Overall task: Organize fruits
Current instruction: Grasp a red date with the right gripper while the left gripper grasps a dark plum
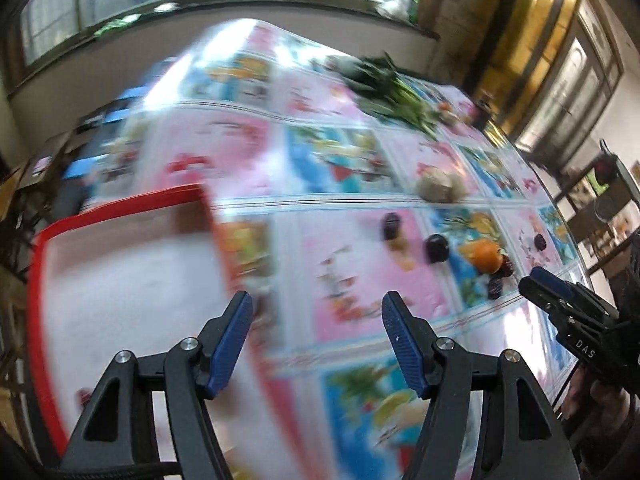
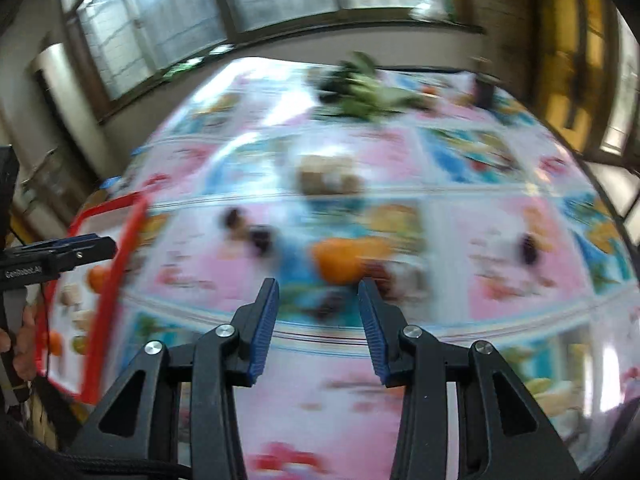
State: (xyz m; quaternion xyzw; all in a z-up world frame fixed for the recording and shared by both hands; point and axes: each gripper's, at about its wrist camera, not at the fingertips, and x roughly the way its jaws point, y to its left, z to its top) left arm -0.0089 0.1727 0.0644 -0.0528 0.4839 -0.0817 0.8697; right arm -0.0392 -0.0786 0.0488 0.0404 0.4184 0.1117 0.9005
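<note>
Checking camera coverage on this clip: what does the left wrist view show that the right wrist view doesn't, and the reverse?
Only the left wrist view shows the right gripper from the side, and the near part of the red-rimmed tray, which looks bare white there.

Only the right wrist view shows fruit already lying in that tray, including an orange piece, and the left gripper from the side.

Both are motion-blurred and share the patterned tablecloth, the loose orange, dark fruits and leafy greens.
</note>
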